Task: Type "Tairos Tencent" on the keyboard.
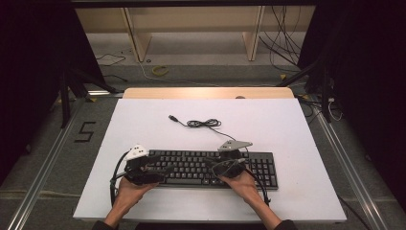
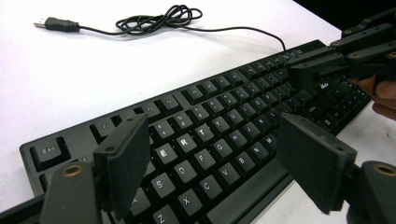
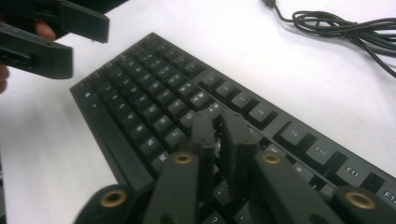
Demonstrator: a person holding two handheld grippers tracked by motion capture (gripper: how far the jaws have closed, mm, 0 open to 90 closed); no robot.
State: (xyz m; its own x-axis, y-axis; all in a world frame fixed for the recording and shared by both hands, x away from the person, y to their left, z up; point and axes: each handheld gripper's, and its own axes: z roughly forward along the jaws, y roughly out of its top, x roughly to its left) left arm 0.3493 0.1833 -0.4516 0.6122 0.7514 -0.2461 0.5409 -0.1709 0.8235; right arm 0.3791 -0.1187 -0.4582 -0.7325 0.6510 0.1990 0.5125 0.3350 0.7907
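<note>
The black rectangular plastic keyboard [image 1: 210, 167] lies lengthwise across the white counter [image 1: 287, 129]; the left gripper view reads its ERT keys. Left tool [image 2: 215, 161] spread, right tool [image 3: 219, 135] pressed together.
</note>
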